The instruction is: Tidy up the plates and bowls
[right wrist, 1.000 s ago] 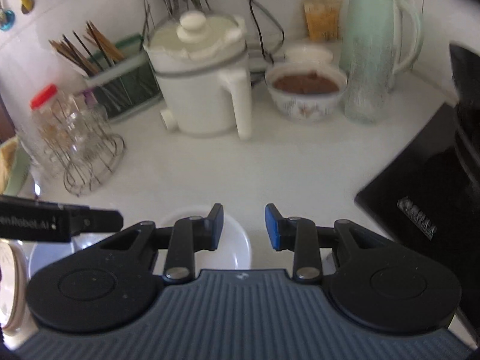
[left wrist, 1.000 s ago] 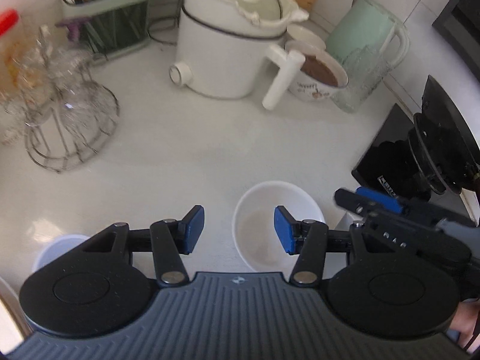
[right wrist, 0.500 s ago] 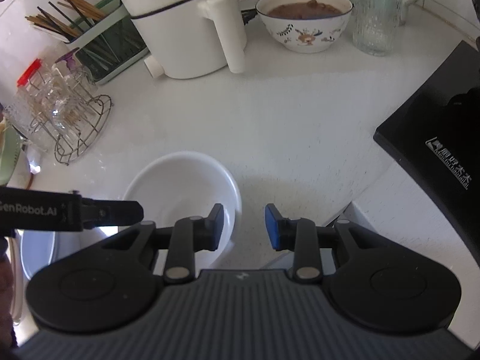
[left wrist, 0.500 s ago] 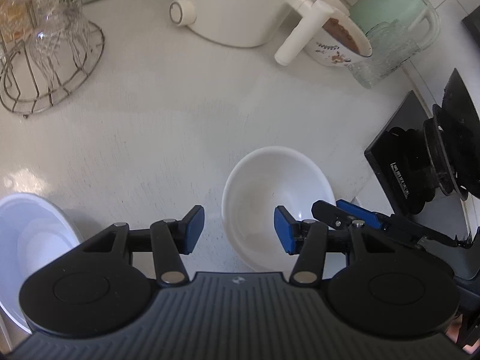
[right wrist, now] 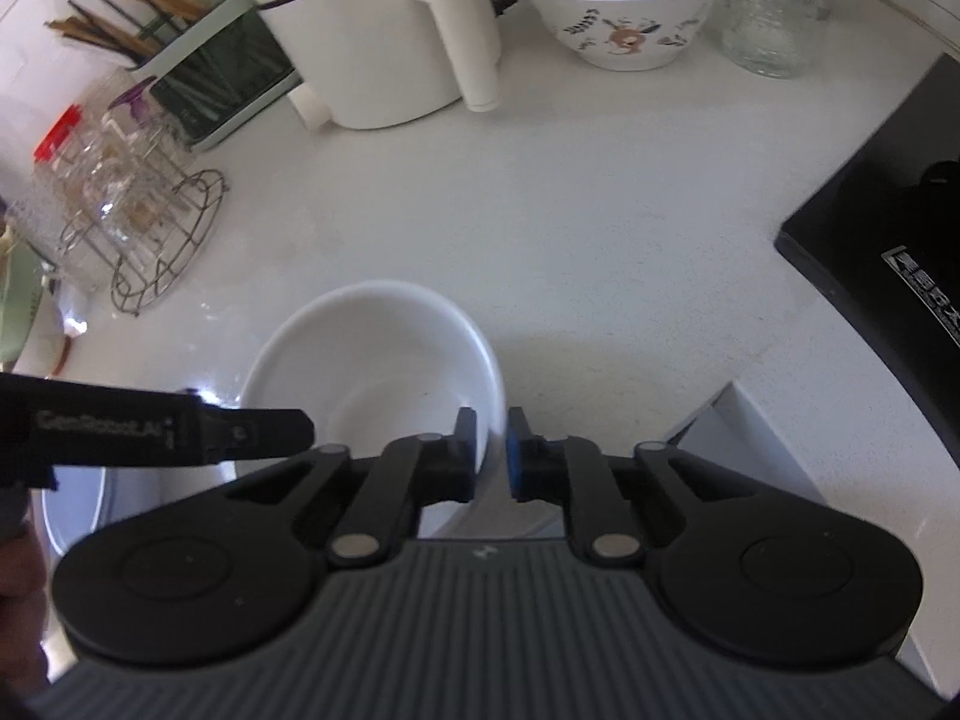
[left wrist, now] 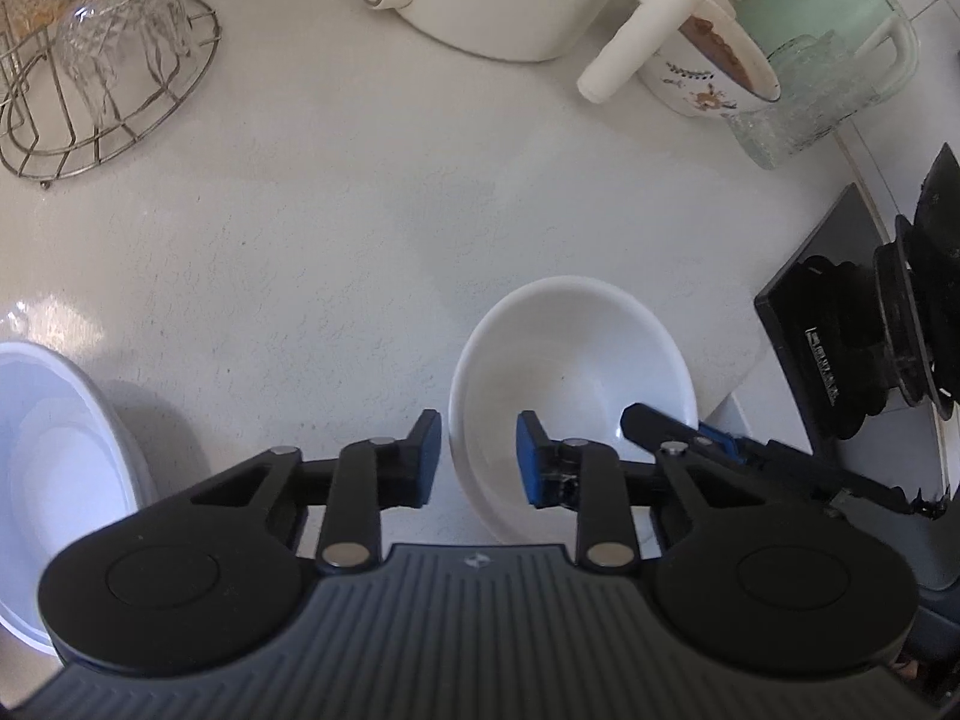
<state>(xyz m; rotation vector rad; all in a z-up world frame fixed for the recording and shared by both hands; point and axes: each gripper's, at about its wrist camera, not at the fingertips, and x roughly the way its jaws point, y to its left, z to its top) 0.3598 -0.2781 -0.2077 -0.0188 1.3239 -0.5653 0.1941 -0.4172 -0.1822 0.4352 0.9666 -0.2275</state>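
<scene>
Right tongs (right wrist: 492, 456) pinched the white bowl (right wrist: 372, 372) by its near-right rim; left tongs (left wrist: 478, 456) straddled its left rim, wide, empty.

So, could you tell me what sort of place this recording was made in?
Most likely a home kitchen counter: a white electric cooking pot, a holder of chopsticks, a patterned bowl of brown food, and a black stovetop at the right edge.

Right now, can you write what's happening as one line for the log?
step: grasp white bowl | right gripper: pinching near rim | left gripper: open, straddling bowl's left rim | bowl: on counter
</scene>
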